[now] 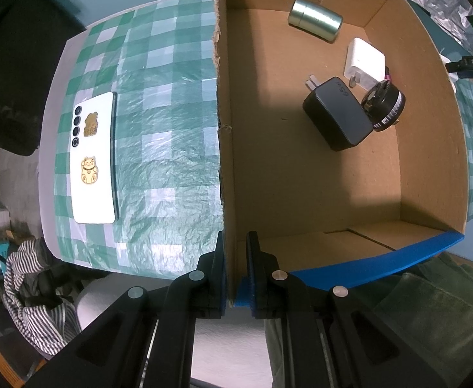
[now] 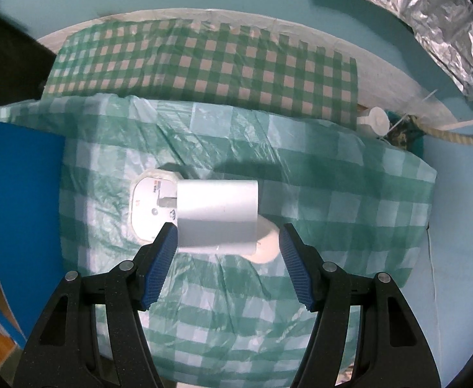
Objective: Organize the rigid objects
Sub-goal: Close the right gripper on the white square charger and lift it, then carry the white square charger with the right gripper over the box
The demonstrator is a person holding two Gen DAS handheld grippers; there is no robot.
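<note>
My left gripper is shut on the near-left wall of an open cardboard box with blue outer sides. Inside the box lie a silver metal tin, a white charger, a black charger and a round black device. A white phone with gold cat stickers lies on the checked cloth left of the box. My right gripper is open, its fingers either side of a white power adapter that lies on the cloth over a white plug and a round white piece.
The box's blue side stands at the left of the right wrist view. A green-and-white checked cloth covers the table. Crumpled foil hangs at the back right. Striped clothing lies below the table's left edge.
</note>
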